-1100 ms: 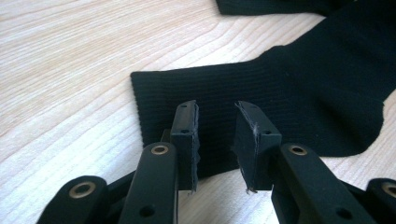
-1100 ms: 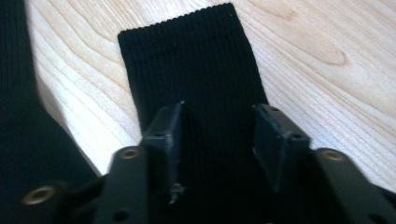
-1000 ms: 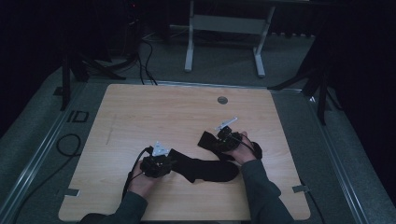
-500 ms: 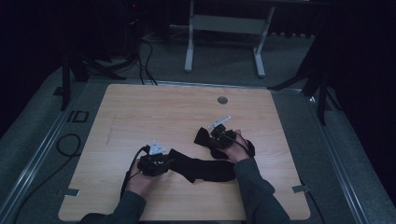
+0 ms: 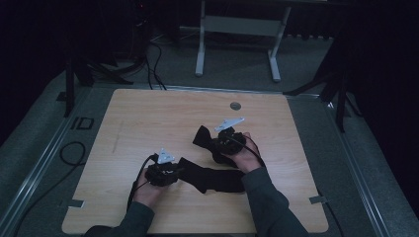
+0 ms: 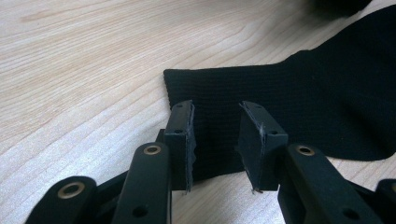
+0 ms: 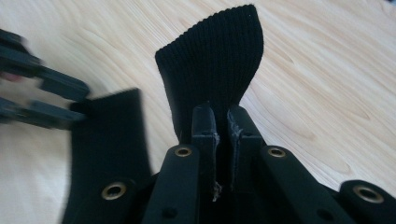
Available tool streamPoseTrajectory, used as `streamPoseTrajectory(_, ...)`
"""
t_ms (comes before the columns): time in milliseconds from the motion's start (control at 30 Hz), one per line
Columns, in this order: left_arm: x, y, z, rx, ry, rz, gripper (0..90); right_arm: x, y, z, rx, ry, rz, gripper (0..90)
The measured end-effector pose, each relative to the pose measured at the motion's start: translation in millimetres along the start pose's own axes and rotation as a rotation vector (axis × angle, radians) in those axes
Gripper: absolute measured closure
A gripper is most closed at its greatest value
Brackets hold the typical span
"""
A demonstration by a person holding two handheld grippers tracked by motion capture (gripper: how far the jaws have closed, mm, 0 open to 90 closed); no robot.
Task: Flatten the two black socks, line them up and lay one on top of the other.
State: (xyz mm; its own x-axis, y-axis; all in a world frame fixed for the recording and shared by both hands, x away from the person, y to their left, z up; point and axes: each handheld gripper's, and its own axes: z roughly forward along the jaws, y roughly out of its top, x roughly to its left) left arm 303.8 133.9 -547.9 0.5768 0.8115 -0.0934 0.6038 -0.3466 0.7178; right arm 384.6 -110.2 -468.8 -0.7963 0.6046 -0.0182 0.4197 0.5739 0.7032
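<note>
From the high view we saw a dim scene, the room around the desk (image 5: 148, 123) nearly black; the gripper views were brighter, lit evenly with soft shadows; in the right gripper view the left edge was smeared by motion blur; the black sock (image 7: 215, 60) stayed sharp, its ribbing legible.

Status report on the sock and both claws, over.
Right claw shut on one end of the black sock, lifted. Left claw open, jaws astride the other end, flat on the table. Nothing in the way.
</note>
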Motion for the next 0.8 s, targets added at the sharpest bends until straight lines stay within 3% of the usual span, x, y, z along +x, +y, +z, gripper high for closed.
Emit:
streamPoseTrajectory(167,0.8,-0.5,0.1,0.002,0.002,-0.011,66.3,12.9,8.7,-12.4,-0.048,0.015,-0.001,82.9)
streamPoseTrajectory(367,-0.2,-1.1,1.8,0.014,0.007,-0.011,66.6,29.1,23.0,-28.8,-0.085,-0.005,-0.024,82.9)
streamPoseTrajectory(633,-1.3,-2.2,2.2,0.019,0.015,-0.023,67.1,43.8,8.5,-29.0,-0.038,-0.004,0.029,83.0)
streamPoseTrajectory(800,-0.3,-2.6,-1.2,0.006,0.034,-0.035,68.5,53.3,-11.2,-16.9,0.007,0.026,0.081,82.9)
